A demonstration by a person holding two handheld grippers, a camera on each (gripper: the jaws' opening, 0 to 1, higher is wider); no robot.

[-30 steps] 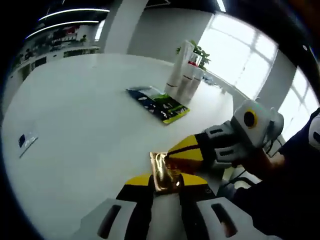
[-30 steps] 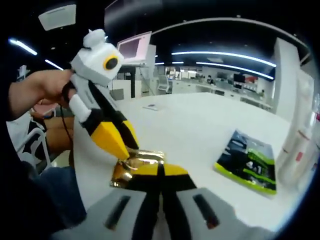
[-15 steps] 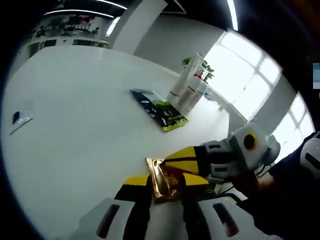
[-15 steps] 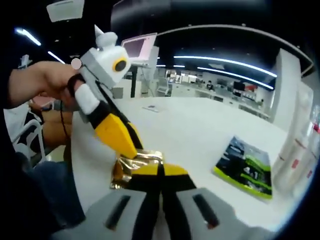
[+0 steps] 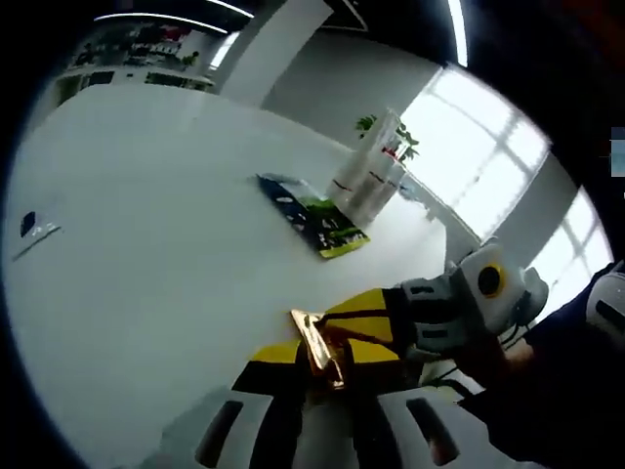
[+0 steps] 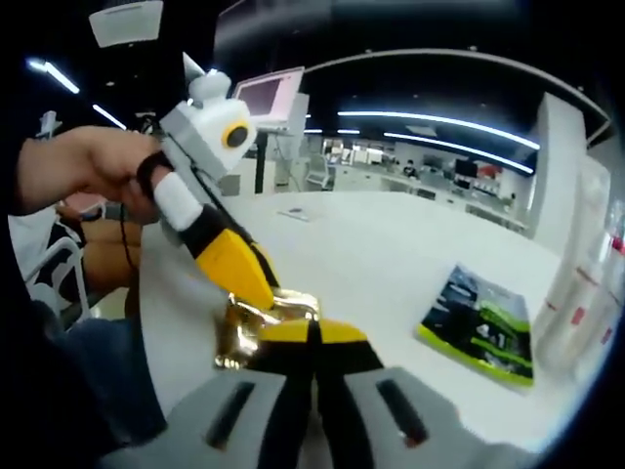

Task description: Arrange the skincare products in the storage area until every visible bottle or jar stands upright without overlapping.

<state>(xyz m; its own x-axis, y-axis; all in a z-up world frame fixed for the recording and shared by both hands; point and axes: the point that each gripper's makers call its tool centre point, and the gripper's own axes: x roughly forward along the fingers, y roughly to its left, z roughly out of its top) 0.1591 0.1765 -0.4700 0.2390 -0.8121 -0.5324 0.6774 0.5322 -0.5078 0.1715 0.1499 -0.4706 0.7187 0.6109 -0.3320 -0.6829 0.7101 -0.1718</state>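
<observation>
A crumpled gold foil sachet [image 5: 319,343] sits low over the near edge of the white table [image 5: 146,254]. My left gripper [image 5: 327,356] is shut on it, yellow jaws pressed together around its lower end. From the right, my right gripper [image 5: 340,319] pinches the sachet's upper side. In the right gripper view the sachet [image 6: 246,327] lies just left of my right gripper [image 6: 311,334], which is shut on its edge. There the left gripper [image 6: 258,291] comes down from the upper left, held by a hand [image 6: 88,171].
A green and black flat packet [image 5: 312,217] [image 6: 480,329] lies on the table further out. Tall white tubes [image 5: 369,171] [image 6: 586,283] stand upright behind it. A small card [image 5: 34,227] rests at the far left. A person's sleeve [image 5: 576,391] is at the right.
The sachet has turned more edge-on between my left jaws, which now sit closer together. In the right gripper view the left gripper has tipped lower onto the sachet.
</observation>
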